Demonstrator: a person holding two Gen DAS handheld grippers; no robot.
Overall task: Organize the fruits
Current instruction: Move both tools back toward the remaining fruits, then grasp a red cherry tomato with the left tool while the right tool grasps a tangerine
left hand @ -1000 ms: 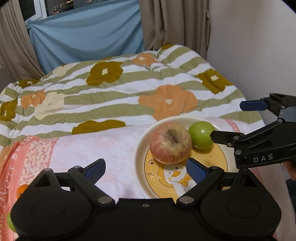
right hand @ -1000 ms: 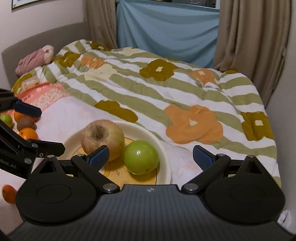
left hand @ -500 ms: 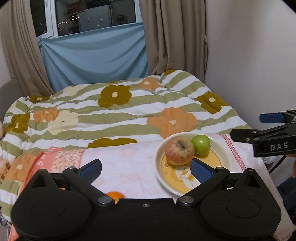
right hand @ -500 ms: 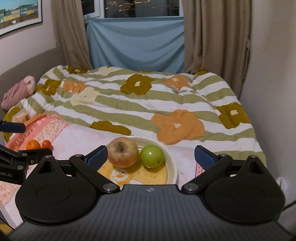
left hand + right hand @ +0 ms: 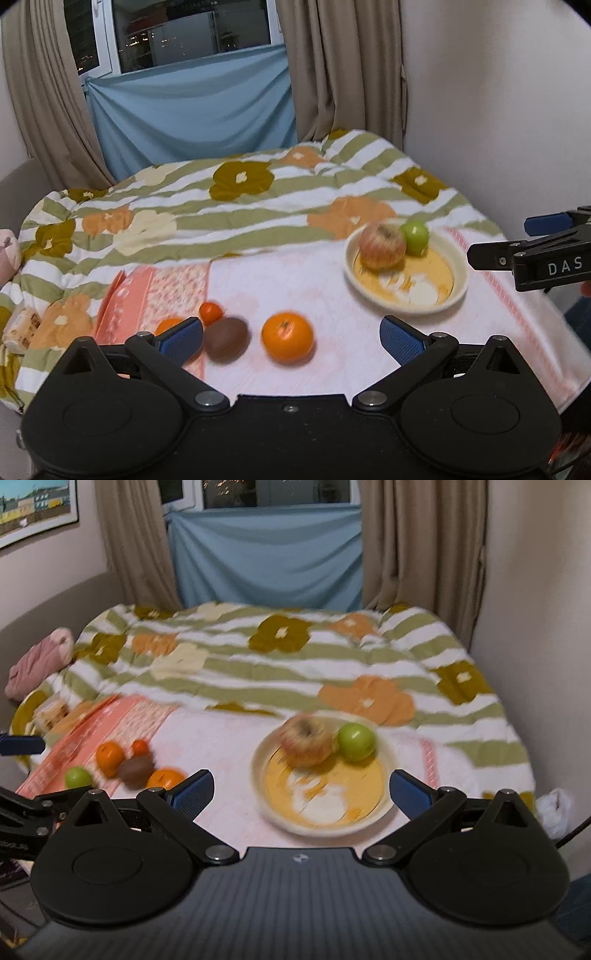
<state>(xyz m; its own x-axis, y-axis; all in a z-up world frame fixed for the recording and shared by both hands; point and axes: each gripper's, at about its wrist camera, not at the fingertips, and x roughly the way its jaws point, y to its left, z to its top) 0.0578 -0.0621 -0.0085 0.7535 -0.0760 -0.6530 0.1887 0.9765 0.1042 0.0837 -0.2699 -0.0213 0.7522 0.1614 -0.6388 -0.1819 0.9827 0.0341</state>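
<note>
Both grippers, left [image 5: 291, 338] and right [image 5: 301, 794], are spread and empty above a pink cloth [image 5: 295, 280]. Apples [image 5: 382, 245] sit on the plate [image 5: 458, 284]; oranges [image 5: 287, 336] and kiwi [image 5: 226, 339] lie loose. Beyond: floral quilt [image 5: 240, 206], curtains [image 5: 343, 66], window [image 5: 184, 33].

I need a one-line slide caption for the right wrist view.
Open right gripper above a plate holding two apples, other fruit lying left.
</note>
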